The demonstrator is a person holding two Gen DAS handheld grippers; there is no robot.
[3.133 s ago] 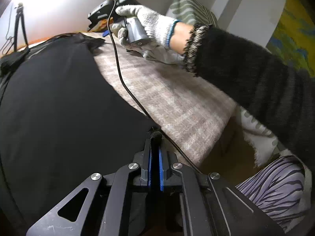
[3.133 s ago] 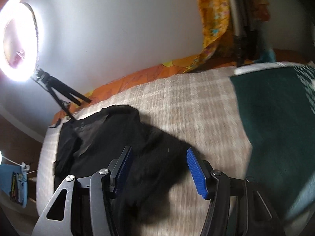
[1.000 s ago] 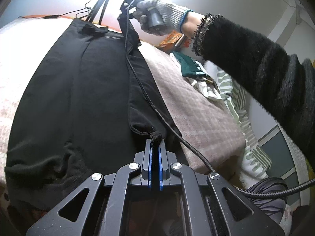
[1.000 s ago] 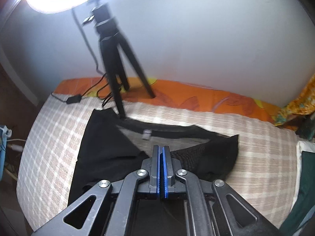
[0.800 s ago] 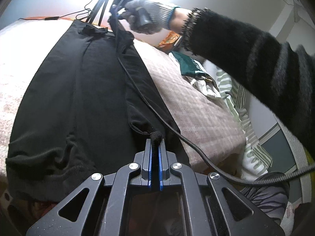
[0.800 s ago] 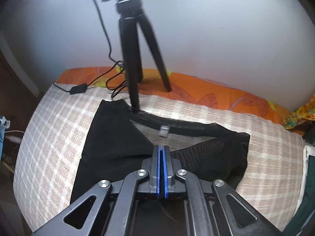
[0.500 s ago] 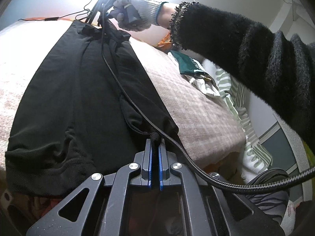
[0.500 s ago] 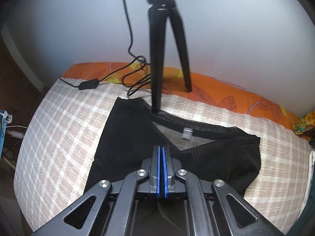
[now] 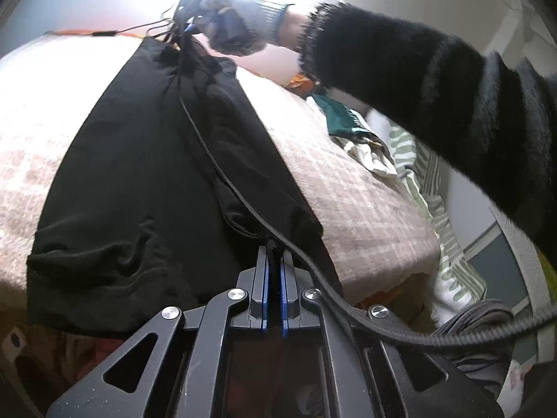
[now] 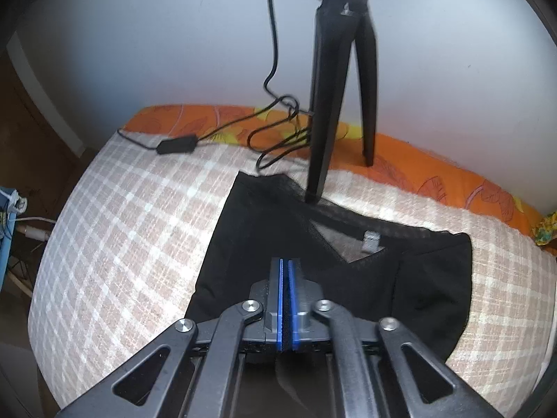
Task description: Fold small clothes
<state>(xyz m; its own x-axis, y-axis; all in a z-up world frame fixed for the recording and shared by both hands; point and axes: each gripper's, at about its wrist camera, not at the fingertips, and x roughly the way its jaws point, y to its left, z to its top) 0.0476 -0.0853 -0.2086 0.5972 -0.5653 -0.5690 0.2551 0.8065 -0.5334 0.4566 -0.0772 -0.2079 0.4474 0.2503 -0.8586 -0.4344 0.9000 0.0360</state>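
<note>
Garment: a black top (image 9: 139, 174) lies spread on the checked bedcover (image 10: 122, 230); its long axis runs from the left tongs straight away toward the right tongs; the neckline with its small label (image 10: 371, 240) sits at the far end, just ahead of the right tongs; the hem end lies nearest the left tongs

Fold state: in my reading one long side is already turned in over the body, since a doubled strip runs along the right of the left tongs; the other long side, and the crosswise fold from hem to neck, look undone; so the work seems to be near its first third

Left tongs (image 9: 274, 271): clenched on a pinch of the garment's near edge; the black cloth bunches up between the blue pads; the rest of the top stretches forward and to their left

Right tongs (image 10: 287, 299): the jaws have just been opening; a thin gap shows between the blue pads with dark cloth in it; I cannot tell whether they have fully let go; the shoulder part of the top lies directly below and ahead of them

Right hand (image 9: 236, 21): gloved, at the far end of the garment as the left tongs see it; a black cable (image 9: 222, 174) trails from it across the cloth back past the left tongs

Surroundings: a black tripod (image 10: 341, 87) stands beyond the right tongs, one foot touching the neckline edge; other clothes (image 9: 351, 129) lie heaped to the right of the left tongs, well apart from the top
</note>
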